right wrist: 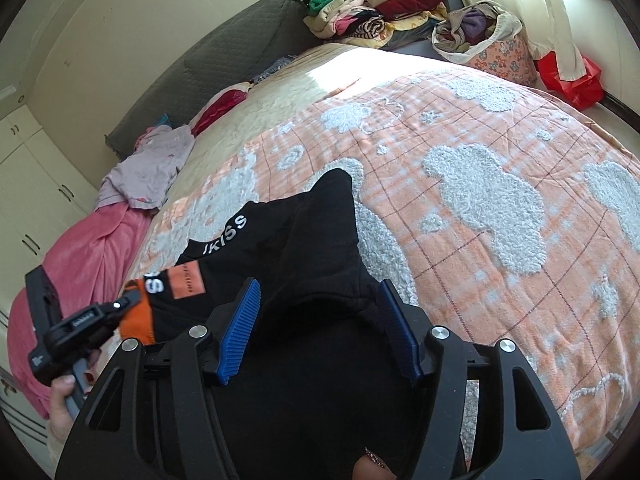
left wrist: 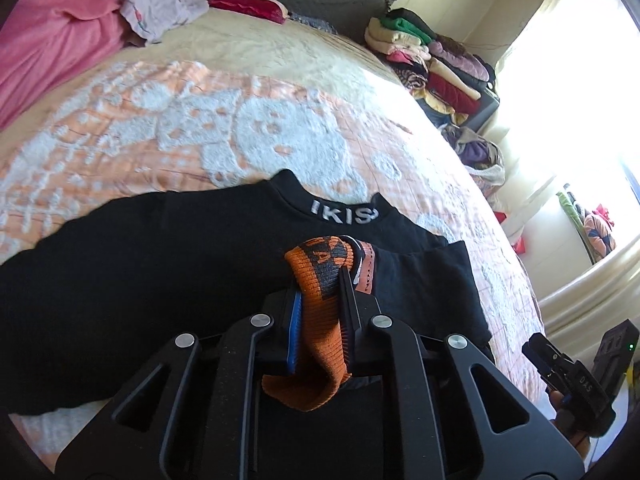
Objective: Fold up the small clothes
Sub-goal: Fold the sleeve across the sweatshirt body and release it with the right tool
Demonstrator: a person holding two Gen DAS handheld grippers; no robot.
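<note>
A black top with "IKISS" in white on its collar lies on the orange and white bedspread. My left gripper is shut on the top's orange knit cuff, which hangs out behind the pads. In the right wrist view the same gripper holds the orange cuff at the left edge of the top. My right gripper is open, its blue pads wide apart on either side of a black fold. It also shows at the lower right of the left wrist view.
A pink blanket and a lilac garment lie at the bed's far left. Stacked folded clothes, a floral basket and a red bag stand beyond the bed. A grey headboard cushion lines the wall.
</note>
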